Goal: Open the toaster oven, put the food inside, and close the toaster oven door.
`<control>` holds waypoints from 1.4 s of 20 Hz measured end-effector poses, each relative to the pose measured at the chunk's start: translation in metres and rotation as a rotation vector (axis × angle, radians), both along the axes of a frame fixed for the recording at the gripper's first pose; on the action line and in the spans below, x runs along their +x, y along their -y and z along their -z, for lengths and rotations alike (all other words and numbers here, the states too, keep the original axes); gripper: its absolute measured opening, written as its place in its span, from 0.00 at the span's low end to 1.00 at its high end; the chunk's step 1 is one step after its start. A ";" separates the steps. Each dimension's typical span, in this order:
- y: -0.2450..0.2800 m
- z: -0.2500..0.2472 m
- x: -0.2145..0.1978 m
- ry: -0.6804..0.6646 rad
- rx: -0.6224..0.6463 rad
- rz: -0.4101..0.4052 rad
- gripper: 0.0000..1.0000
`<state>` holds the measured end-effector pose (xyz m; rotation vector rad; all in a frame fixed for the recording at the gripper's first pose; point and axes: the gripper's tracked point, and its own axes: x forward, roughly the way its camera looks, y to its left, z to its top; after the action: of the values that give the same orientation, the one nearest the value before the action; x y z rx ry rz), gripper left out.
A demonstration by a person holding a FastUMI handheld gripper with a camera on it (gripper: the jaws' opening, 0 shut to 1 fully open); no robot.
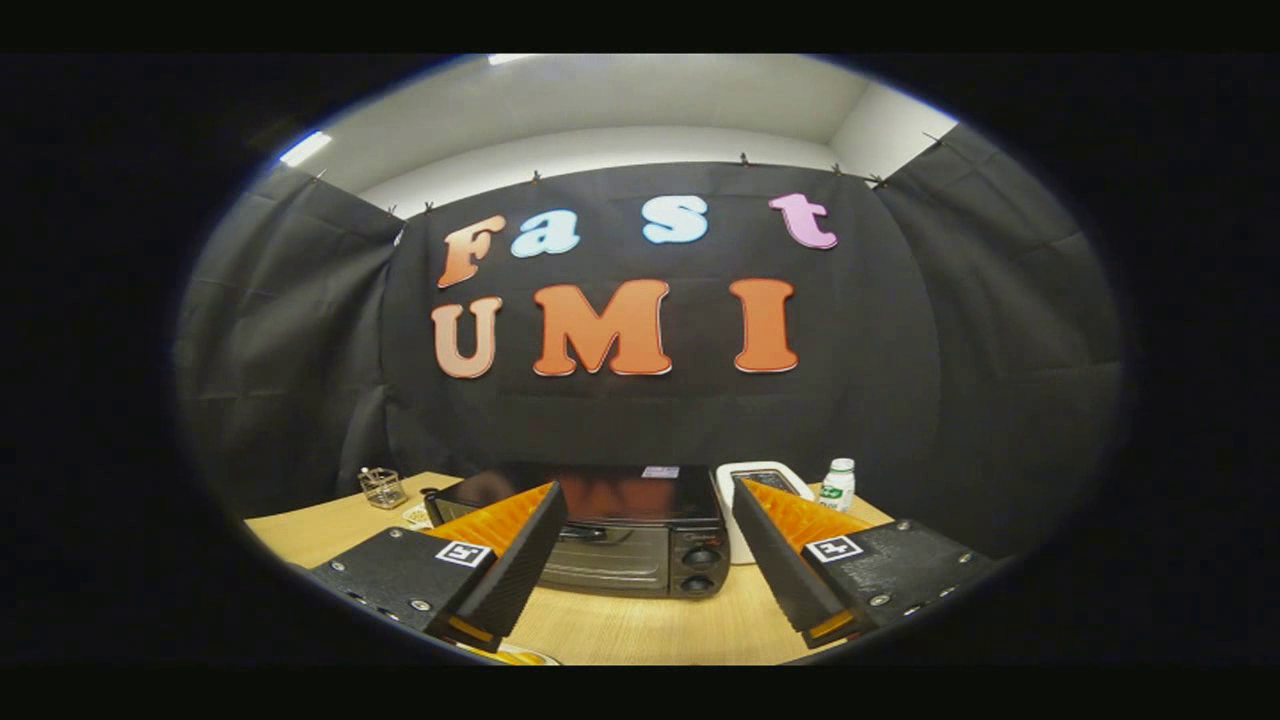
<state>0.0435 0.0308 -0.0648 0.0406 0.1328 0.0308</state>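
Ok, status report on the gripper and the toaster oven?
Gripper open, holding nothing. Toaster oven beyond the fingers, door shut. Bare table between them, nothing in the way.

No legible text (labels too small)

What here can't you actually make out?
- The toaster oven: its left front hides behind one finger of the open gripper.
- White device: mostly behind the other finger.
- Small clear container: contents too small.
- Yellow-rimmed thing by the near table edge: cut off.
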 end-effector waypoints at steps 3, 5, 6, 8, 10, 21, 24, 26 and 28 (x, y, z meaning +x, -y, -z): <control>-0.021 0.024 0.020 -0.058 -0.017 -0.016 0.98; -0.043 0.031 0.034 -0.064 -0.029 -0.055 0.98; -0.052 0.039 0.044 -0.079 -0.042 -0.057 0.98; -0.071 0.056 0.059 -0.113 -0.068 -0.066 0.99; -0.090 0.068 0.072 -0.132 -0.074 -0.086 0.99; -0.102 0.100 0.085 -0.133 -0.034 -0.074 0.97; -0.108 0.098 0.068 -0.098 0.015 -0.122 0.87; -0.109 0.104 0.056 -0.094 0.001 -0.152 0.82; -0.110 0.107 0.034 -0.116 -0.011 -0.182 0.81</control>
<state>0.0772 0.1404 -0.1714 0.0196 0.2524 0.2102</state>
